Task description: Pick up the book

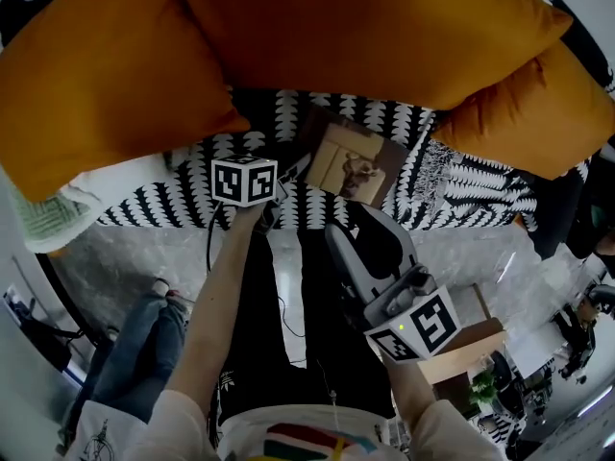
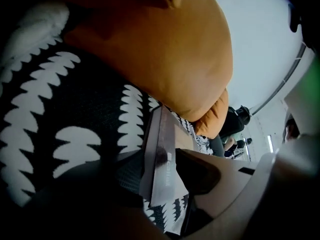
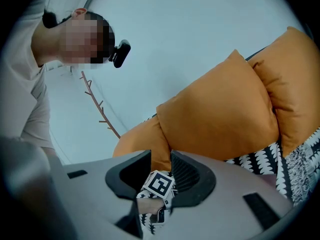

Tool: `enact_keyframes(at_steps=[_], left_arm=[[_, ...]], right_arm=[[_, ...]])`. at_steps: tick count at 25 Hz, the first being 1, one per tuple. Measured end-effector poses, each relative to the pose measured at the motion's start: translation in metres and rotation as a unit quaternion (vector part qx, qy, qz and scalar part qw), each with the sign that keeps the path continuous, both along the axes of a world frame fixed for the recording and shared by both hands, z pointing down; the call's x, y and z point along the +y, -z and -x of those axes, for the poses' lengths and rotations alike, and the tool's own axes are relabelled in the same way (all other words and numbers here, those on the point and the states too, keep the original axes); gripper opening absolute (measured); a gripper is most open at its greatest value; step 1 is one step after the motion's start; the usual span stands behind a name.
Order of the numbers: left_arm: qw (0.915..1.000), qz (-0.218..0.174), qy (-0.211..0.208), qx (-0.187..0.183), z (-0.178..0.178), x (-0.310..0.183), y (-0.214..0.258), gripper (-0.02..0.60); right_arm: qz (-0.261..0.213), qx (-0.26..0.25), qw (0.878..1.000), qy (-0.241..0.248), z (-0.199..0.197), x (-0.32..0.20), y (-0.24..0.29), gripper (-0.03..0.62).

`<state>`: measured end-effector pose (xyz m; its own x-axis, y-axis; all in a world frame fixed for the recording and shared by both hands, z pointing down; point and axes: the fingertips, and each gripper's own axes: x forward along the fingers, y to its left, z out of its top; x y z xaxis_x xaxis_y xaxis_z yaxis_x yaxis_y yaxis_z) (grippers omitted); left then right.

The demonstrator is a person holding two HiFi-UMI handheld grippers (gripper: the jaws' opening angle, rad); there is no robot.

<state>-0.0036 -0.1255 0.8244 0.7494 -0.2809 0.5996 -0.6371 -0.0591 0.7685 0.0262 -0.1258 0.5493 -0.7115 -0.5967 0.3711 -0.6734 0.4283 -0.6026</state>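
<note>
The book (image 1: pixel 352 164), tan-covered, lies tilted on the black-and-white patterned sofa cover (image 1: pixel 288 123). My left gripper (image 1: pixel 291 174), below its marker cube (image 1: pixel 243 181), sits at the book's left edge. In the left gripper view the book's grey edge (image 2: pixel 161 154) stands between both pads (image 2: pixel 131 171), which touch it on either side. My right gripper (image 1: pixel 362 223) hovers just short of the book's near corner, apart from it. In the right gripper view its jaws (image 3: pixel 160 165) stand slightly apart with nothing between them, and the left gripper's cube (image 3: pixel 159 185) shows through the gap.
Large orange cushions (image 1: pixel 365 27) (image 1: pixel 96 84) crowd the sofa behind and left of the book. A pale green-and-white cloth (image 1: pixel 46 217) lies at the left. A wooden box (image 1: pixel 473 346) with a small plant stands on the marble floor at the right.
</note>
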Motion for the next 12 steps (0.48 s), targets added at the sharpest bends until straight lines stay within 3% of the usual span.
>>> enact_keyframes(at_steps=[4, 6, 12], left_arm=[[0.9996, -0.014, -0.018, 0.015, -0.024, 0.003, 0.011, 0.192], [0.9991, -0.021, -0.030, 0.020, -0.037, 0.006, 0.016, 0.152], [0.9955, -0.067, -0.065, -0.016, -0.054, 0.003, 0.028, 0.104]], right_arm=[[-0.003, 0.000, 1.000, -0.011, -0.009, 0.001, 0.001, 0.135], [-0.004, 0.001, 1.000, -0.017, -0.016, 0.001, 0.000, 0.135], [-0.001, 0.011, 0.999, -0.036, -0.034, 0.000, -0.003, 0.135]])
